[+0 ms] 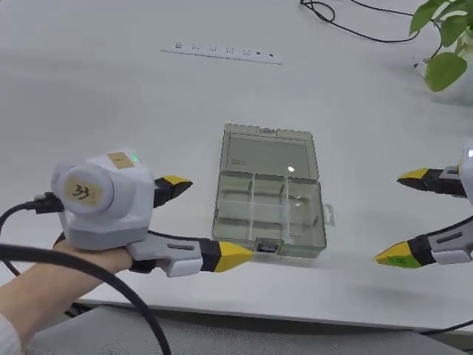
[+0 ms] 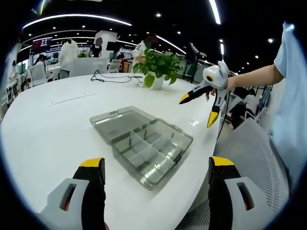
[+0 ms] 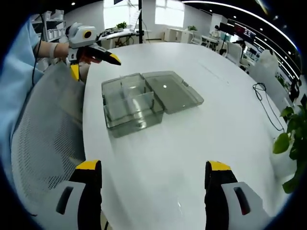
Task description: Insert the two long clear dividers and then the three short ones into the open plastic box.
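The smoky clear plastic box (image 1: 225, 212) lies open mid-table, its lid (image 1: 269, 151) flat behind it. Clear dividers (image 1: 253, 205) stand inside and split it into several compartments. My left gripper (image 1: 205, 219) is open just left of the box, with nothing between its yellow tips. My right gripper (image 1: 403, 217) is open to the right of the box, apart from it and holding nothing. In the left gripper view the box (image 2: 122, 154) lies ahead of the gripper (image 2: 156, 163), with the right gripper (image 2: 204, 103) beyond. In the right gripper view the box (image 3: 133, 123) is far ahead of the gripper (image 3: 153, 166), with the left gripper (image 3: 93, 60) behind it.
A white power strip (image 1: 222, 53) lies at the back of the white table (image 1: 111, 103). A black cable (image 1: 347, 18) and a green plant (image 1: 443, 37) sit at the back right. The table's front edge runs just under both grippers, with a grey mesh chair (image 3: 48, 124) below.
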Available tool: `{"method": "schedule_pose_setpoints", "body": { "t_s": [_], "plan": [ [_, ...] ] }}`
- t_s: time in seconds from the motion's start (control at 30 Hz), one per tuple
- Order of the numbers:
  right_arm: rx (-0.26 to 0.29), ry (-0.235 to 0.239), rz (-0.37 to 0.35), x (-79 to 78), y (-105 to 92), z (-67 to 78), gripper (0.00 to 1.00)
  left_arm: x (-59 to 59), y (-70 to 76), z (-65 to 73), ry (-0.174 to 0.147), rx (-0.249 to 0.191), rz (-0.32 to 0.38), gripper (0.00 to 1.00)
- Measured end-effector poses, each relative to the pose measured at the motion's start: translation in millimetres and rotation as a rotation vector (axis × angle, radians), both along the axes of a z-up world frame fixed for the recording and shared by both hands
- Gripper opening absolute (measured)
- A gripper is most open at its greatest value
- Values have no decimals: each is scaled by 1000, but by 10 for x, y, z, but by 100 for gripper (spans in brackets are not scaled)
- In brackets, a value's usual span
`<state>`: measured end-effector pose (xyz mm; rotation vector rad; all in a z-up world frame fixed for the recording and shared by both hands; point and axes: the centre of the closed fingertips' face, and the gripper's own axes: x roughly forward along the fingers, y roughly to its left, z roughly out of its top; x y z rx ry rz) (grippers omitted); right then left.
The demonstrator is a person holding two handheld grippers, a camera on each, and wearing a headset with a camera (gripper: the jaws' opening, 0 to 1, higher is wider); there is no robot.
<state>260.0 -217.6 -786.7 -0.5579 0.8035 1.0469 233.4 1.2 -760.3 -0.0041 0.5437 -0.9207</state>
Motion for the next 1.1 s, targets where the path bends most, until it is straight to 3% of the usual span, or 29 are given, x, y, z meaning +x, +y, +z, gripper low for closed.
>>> {"method": "schedule_pose_setpoints", "body": {
  "t_s": [0.27, 0.5, 0.77, 0.87, 1.1],
  "plan": [
    [-81, 22, 0, -94, -381, -159, 85, 0, -30, 9, 3, 4, -4, 90],
    [-185, 39, 56, -131, -621, -315, 79, 14, 12, 23, 2, 9, 3, 90],
    [-266, 60, 121, -91, -752, -423, 72, 2, 79, 23, 5, 15, 18, 90],
    [-308, 97, 182, -140, -808, -487, 60, -6, 100, 24, 5, 15, 24, 90],
    [-363, 107, 225, -135, -824, -526, 50, -8, 141, 19, 8, 17, 36, 89]
  ]
}}
